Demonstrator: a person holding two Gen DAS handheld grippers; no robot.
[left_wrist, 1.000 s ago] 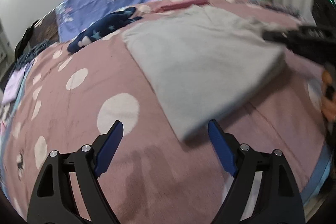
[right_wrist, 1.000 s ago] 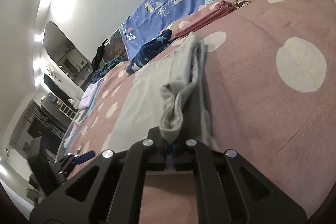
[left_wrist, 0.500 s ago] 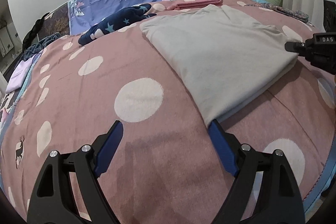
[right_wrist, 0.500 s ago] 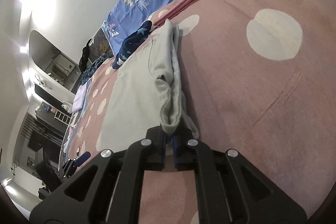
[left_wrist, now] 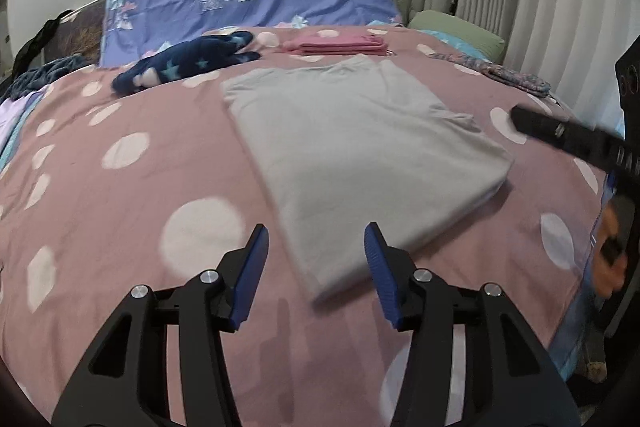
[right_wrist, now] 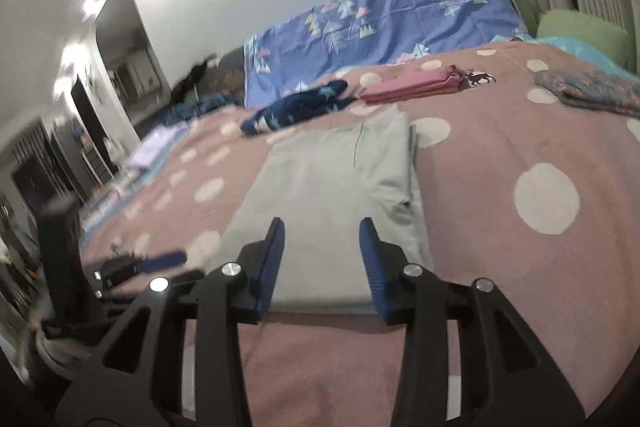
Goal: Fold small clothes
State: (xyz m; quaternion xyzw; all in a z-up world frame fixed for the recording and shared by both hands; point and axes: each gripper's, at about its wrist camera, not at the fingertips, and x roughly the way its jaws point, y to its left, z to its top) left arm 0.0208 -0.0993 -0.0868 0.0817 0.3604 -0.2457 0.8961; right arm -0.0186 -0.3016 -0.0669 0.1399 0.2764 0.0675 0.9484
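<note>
A grey shirt (left_wrist: 360, 147) lies folded lengthwise and flat on the pink spotted bedspread (left_wrist: 120, 227); it also shows in the right wrist view (right_wrist: 332, 187). My left gripper (left_wrist: 316, 267) is open and empty, just short of the shirt's near corner. My right gripper (right_wrist: 322, 259) is open and empty, above the shirt's near edge. The right gripper shows blurred at the right of the left wrist view (left_wrist: 560, 135). The left gripper shows blurred at the left of the right wrist view (right_wrist: 160, 263).
A folded pink garment (left_wrist: 340, 45) and a navy star-patterned garment (left_wrist: 184, 63) lie farther up the bed. A patterned cloth (left_wrist: 508, 75) lies at the right. A blue pillowcase (left_wrist: 248, 3) stands at the head. The bed's edge (left_wrist: 592, 307) is at the right.
My right gripper has opened and let go of the grey shirt's fold, which now lies flat. Both grippers have drawn back and levelled out.
</note>
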